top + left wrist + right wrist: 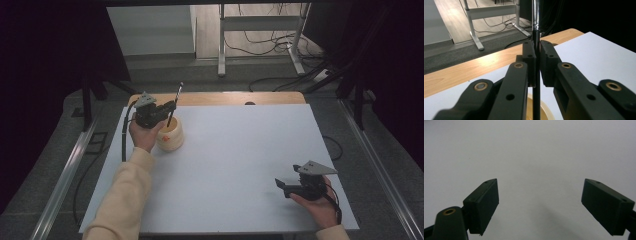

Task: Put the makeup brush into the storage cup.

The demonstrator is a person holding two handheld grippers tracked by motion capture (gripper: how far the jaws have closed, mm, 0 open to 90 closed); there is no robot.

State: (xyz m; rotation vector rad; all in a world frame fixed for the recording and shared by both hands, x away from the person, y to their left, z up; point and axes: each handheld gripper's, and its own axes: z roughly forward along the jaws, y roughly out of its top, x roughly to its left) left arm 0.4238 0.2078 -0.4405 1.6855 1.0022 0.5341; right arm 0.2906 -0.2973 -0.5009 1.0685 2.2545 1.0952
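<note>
The left claw (169,111) is clamping a thin black rod (173,104) with a metal collar, holding it near-upright with its lower end inside the cream pot (170,136) at the far-left part of the white table (240,150). The right claw (281,185) is resting near the table's right front, jaws standing apart with nothing between them. For a clean insertion, the rod is best kept vertical and centred over the pot's mouth, lowered slowly, with the grip released only once it settles against the wall.
</note>
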